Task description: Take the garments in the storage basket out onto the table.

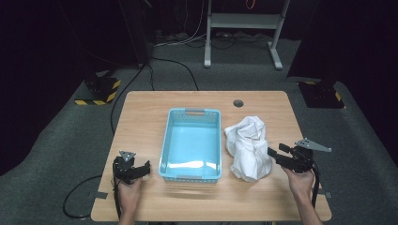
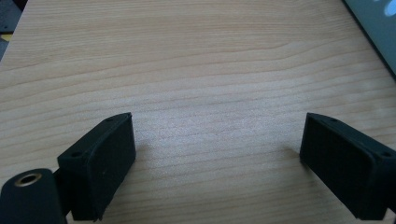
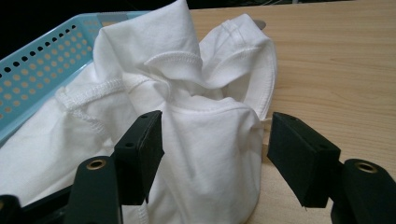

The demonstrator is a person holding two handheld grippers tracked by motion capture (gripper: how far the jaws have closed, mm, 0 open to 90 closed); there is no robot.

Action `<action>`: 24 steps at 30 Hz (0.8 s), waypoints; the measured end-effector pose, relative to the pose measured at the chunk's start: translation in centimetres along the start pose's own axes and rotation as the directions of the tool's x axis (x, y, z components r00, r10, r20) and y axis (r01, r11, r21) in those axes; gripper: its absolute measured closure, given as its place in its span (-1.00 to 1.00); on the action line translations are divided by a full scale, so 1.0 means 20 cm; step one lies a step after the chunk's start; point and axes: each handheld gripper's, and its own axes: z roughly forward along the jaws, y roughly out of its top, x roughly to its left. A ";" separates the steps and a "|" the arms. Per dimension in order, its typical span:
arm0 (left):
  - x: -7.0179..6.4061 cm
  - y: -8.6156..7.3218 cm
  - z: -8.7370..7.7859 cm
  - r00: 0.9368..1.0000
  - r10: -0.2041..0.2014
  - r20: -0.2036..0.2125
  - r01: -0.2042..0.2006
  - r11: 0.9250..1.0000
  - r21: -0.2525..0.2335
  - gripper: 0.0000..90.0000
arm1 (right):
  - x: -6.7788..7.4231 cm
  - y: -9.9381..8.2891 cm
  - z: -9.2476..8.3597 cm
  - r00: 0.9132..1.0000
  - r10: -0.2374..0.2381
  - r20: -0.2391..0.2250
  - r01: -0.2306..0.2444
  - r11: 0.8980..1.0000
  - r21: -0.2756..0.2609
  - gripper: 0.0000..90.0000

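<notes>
One blue basket (image 1: 174, 140) sits empty; right tool (image 3: 212, 144) spread around white cloth (image 3: 205, 140); left tool (image 2: 217, 154) spread.

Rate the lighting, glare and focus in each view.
High view: the wooden table is evenly lit, the room behind falls dark, and glare whitens the floor of the blue basket. Left gripper view: wood grain sharp, soft shadows beside the black fingers. Right gripper view: the white garment is bright, its stitching crisp.

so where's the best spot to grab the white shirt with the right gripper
Probably the raised, bunched fold at the near right end of the white shirt, coming in level from the table's right side. The right gripper already has its open jaws either side of that ridge, which stands proud of the table.
</notes>
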 end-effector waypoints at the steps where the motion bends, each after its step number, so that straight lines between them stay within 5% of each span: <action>1: 0.00 0.00 0.00 1.000 0.000 0.000 0.000 1.000 0.000 -0.76 | 0.00 0.00 0.00 1.000 0.001 0.002 -0.001 1.000 0.002 -0.22; 24: 0.00 0.00 0.00 1.000 0.000 0.000 0.000 1.000 0.000 -0.76 | -0.03 -0.07 0.05 0.999 0.003 0.048 -0.006 0.999 0.054 -0.23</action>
